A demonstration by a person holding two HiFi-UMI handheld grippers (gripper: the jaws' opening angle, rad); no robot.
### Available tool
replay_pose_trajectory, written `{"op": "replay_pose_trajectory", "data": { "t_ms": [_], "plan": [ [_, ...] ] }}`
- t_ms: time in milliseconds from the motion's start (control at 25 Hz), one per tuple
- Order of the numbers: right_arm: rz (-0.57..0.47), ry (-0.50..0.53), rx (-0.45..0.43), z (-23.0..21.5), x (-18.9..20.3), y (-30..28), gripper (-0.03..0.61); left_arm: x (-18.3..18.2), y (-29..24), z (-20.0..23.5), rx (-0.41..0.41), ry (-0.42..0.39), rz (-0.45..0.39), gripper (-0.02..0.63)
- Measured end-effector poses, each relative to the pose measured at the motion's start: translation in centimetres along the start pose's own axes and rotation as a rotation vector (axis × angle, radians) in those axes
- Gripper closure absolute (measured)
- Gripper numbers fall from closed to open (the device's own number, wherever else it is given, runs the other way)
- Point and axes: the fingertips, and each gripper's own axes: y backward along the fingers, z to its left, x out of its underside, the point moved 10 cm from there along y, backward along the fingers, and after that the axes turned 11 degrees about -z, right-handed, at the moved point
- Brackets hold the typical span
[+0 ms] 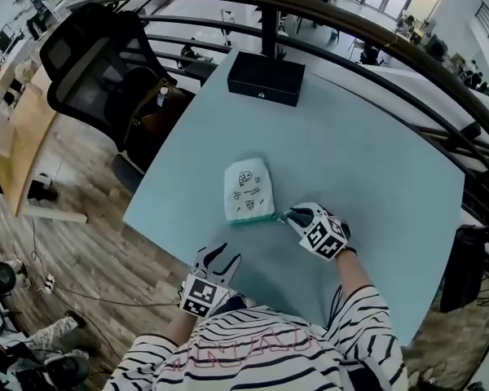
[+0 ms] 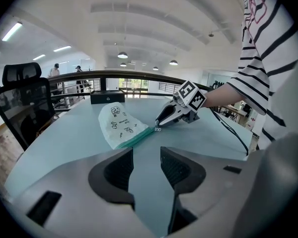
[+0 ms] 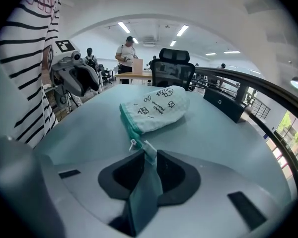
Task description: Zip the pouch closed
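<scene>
right tongs [image 1: 287, 214] pinch teal end tab [image 3: 149, 150] of white pouch [image 1: 249, 187]; left tongs [image 1: 222, 257] gape empty over table [image 1: 375, 177].

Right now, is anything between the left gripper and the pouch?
Nothing visible. Only bare table lies between the open left gripper and the teal zipper edge of the pouch. The right gripper is shut on the pouch's end tab, at the zipper's right end and outside that path.
</scene>
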Motion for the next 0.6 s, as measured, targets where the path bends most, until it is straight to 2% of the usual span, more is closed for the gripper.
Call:
{"op": "replay_pose_trajectory", "data": {
  "t_ms": [200,440,600],
  "plan": [
    [-0.025,-0.037,-0.018,1.5,-0.3,0.1,0.529,0.4,-0.4,-0.4,0.002,0.001,0.002,0.465],
    [-0.095,-0.232,-0.006,4.4,-0.2,0.7,0.545,0.6,-0.9,-0.9,0.001,-0.013,-0.007,0.465],
    [-0.133,-0.275,0.003,7.0,-1.0,0.7,0.548,0.9,-1.1,-1.3,0.002,-0.027,-0.011,0.465]
  ]
}}
